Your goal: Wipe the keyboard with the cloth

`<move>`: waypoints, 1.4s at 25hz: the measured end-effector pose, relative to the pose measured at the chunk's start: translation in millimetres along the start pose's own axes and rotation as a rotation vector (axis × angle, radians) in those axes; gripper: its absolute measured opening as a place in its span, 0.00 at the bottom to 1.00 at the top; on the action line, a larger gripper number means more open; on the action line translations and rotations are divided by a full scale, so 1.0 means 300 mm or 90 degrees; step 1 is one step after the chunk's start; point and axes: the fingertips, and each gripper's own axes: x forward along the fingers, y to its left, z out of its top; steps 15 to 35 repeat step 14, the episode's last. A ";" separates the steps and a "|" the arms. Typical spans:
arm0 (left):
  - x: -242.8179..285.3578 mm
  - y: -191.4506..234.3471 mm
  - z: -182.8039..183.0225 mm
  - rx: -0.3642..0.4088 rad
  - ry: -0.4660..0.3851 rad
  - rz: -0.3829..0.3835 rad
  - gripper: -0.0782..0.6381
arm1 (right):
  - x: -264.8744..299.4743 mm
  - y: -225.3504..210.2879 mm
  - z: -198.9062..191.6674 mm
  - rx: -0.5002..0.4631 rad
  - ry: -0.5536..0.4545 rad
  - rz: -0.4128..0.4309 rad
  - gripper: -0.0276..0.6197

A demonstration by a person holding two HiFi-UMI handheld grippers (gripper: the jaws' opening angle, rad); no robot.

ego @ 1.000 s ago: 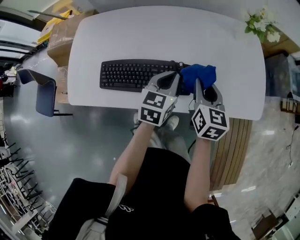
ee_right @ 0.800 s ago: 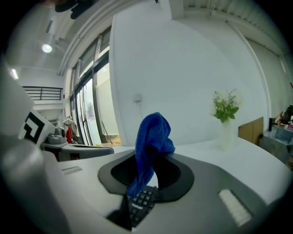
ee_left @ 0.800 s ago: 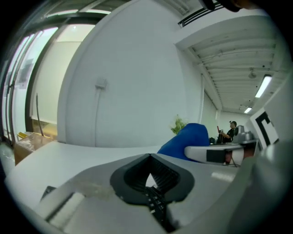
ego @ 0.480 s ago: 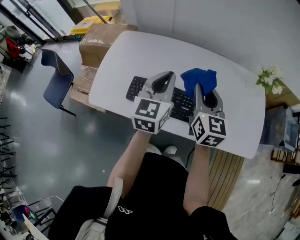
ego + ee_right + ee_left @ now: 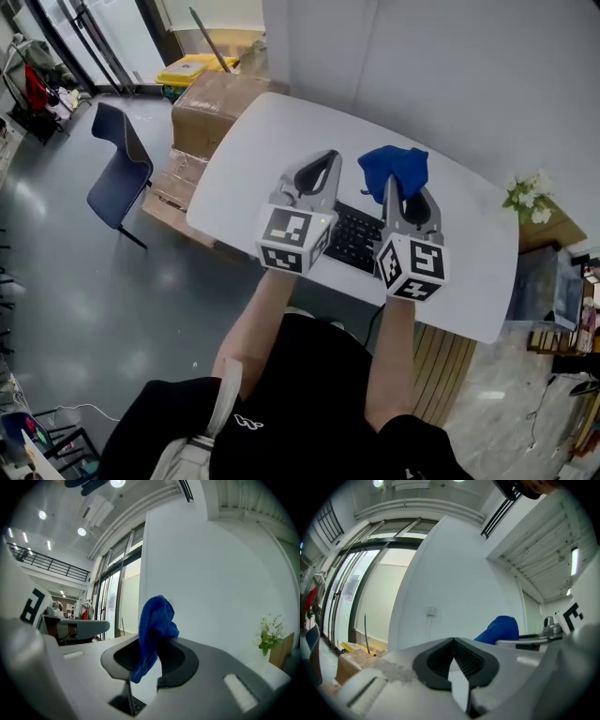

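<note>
Blue cloth (image 5: 157, 620), bunched, clamped between the closed jaws of the right hand-held gripper (image 5: 393, 185); the bulk of the fabric stands above the jaw tips, and a narrower tail hangs down into the hollow between the jaws. The cloth is held up off the counter (image 5: 251, 155), and from overhead it appears past the far edge of the keyboard (image 5: 354, 236). The black keyboard lies on the white, round-cornered counter near its front edge; only a middle stretch of keys shows between the two tools, the rest being covered by them. Left hand-held gripper (image 5: 452, 640), just beside the right one, has its jaws pressed together tip to tip with nothing between them. Both tools are raised and angled upward toward a plain white wall, each held at the end of the person's outstretched bare forearm. Surroundings: a cardboard box (image 5: 217, 101) on the floor at the counter's far left corner, a blue chair (image 5: 117, 161) farther left, and a spray of white flowers (image 5: 528, 199) beyond the counter's right end.
</note>
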 end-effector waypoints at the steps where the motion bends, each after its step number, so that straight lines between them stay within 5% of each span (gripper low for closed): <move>1: -0.001 -0.004 0.009 0.003 0.003 0.001 0.10 | -0.003 -0.006 0.008 0.004 0.001 -0.001 0.18; 14: 0.109 -0.060 0.107 0.006 -0.013 0.005 0.10 | 0.040 -0.127 0.102 -0.003 -0.008 -0.007 0.18; 35: 0.109 -0.060 0.107 0.006 -0.013 0.005 0.10 | 0.040 -0.127 0.102 -0.003 -0.008 -0.007 0.18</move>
